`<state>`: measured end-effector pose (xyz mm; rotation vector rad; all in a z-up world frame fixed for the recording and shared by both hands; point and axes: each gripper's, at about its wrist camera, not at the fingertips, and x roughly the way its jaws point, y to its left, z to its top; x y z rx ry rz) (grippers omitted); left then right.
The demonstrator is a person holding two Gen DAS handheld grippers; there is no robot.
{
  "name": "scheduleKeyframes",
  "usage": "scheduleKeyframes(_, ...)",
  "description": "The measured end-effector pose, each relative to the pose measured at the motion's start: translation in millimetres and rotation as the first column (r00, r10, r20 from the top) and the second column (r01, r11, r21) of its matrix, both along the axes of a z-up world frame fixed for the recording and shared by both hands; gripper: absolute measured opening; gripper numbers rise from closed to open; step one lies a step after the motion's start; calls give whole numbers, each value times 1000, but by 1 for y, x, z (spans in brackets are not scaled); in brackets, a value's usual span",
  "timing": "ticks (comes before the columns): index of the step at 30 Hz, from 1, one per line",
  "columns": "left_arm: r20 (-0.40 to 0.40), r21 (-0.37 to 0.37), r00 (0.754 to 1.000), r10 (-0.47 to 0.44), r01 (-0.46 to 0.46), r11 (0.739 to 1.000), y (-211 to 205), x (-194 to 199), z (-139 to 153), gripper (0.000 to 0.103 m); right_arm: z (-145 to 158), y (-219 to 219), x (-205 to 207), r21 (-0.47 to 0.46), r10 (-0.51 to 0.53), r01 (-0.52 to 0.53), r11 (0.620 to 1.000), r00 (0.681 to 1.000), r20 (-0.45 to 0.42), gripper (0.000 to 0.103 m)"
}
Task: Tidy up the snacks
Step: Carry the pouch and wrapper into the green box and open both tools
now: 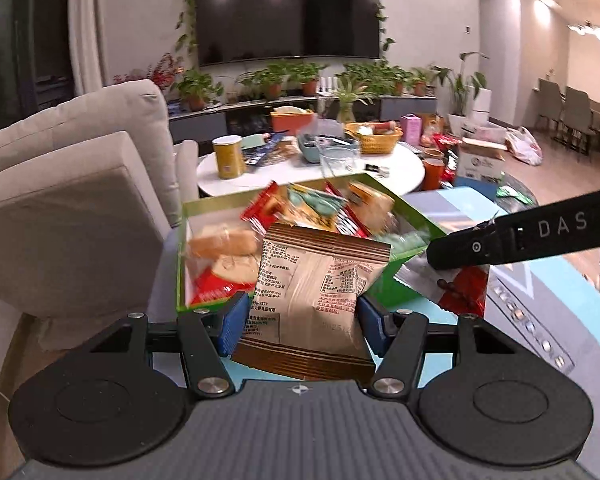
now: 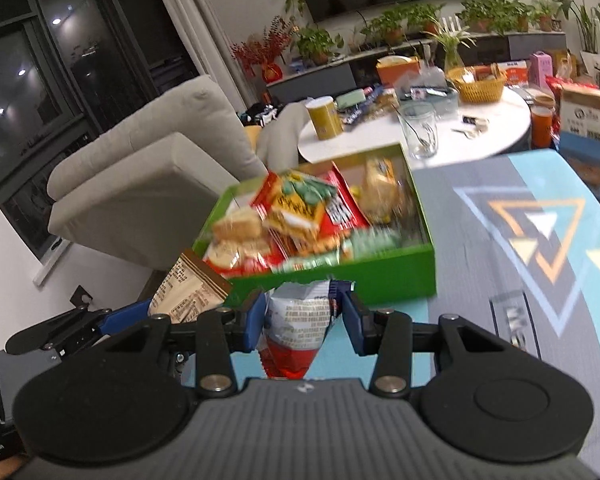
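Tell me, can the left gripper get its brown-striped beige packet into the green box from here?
Probably yes: the left gripper holds the beige packet just short of the open-topped green box, nothing between.

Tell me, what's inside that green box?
The green box is heaped with wrapped snacks: red packets, a yellow and green packet on top, and clear-wrapped bread or cakes. Whatever lies beneath the pile, and the box's floor, is covered.
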<state>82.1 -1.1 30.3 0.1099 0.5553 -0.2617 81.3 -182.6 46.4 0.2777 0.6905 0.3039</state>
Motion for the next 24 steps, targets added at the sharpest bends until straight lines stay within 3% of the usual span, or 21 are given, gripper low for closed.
scheduleKeyframes(12, 26, -24, 998, 63, -63, 998, 3, 56, 23, 56, 27, 6, 57, -7, -13, 14, 1000, 999, 49, 62)
scheduleKeyframes(24, -44, -31, 996, 79, -80, 996, -2, 113, -1, 57, -3, 6, 106, -5, -61, 61, 998, 998, -23, 62)
